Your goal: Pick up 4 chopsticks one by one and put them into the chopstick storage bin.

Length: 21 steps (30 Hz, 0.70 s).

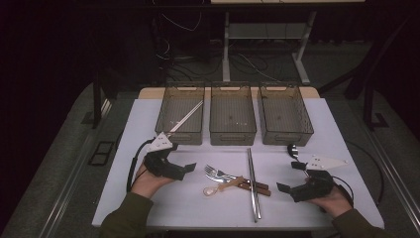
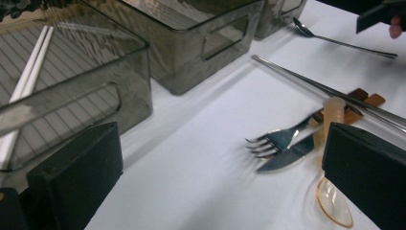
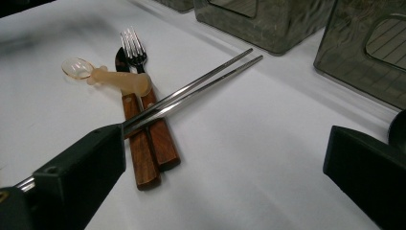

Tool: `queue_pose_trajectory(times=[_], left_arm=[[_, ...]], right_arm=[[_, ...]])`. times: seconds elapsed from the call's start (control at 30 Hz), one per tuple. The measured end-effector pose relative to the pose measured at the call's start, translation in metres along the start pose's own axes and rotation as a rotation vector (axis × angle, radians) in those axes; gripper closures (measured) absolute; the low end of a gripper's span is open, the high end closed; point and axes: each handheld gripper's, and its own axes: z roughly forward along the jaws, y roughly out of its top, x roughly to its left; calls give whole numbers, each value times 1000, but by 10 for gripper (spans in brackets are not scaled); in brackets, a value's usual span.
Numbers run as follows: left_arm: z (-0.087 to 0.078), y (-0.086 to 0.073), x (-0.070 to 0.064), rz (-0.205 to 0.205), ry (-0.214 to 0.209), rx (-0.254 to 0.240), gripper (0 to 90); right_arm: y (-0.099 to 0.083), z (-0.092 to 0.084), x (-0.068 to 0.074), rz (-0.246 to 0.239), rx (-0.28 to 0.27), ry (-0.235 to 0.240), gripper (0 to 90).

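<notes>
Low in the high view, the left gripper point(image 1: 189, 168) at lower left and the right gripper point(image 1: 285, 189) at lower right both stand with jaws wide and nothing between them, each pointing inward at the cutlery heaped at lower centre of the white table point(image 1: 148, 198). There a fork point(image 1: 214, 171) and a knife point(image 1: 233, 177) with wooden handles lie side by side, a translucent spoon point(image 1: 218, 187) rests across them, and metal chopsticks point(image 1: 252, 181) cross their handles. Farther up, a metal spoon point(image 1: 293, 150) lies right of centre, and three grey bins stand in a row, the left bin point(image 1: 181, 115) holding white chopsticks point(image 1: 188, 116).
</notes>
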Motion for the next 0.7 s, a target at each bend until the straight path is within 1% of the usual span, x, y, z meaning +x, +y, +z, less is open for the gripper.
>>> queue_pose_trajectory(times=[0.07,0.13,0.23,0.3,0.5,0.57,0.63,0.67,0.7], left_arm=[[-1,-4,-3,19,-3,-10,0],[-2,-9,-6,22,-13,-14,0],[-2,-16,-11,13,-28,-14,0],[-2,-19,-14,19,-31,-14,0],[-5,-32,-21,4,-49,7,0],[-5,-35,-23,-10,-54,4,0],[-5,-37,-25,-8,-56,15,0],[-4,-37,-25,-7,-58,17,0],[-4,-37,-26,-3,-57,19,0]], right_arm=[[0,0,0,0,1,-1,8],[0,0,0,1,1,-1,8],[0,0,0,3,1,-2,8],[0,0,0,5,3,-2,8],[0,1,0,11,6,-3,8],[1,1,-1,16,8,-7,8],[3,2,-1,26,17,-11,9],[5,3,-1,28,23,-9,47],[6,3,0,26,18,-9,50]])
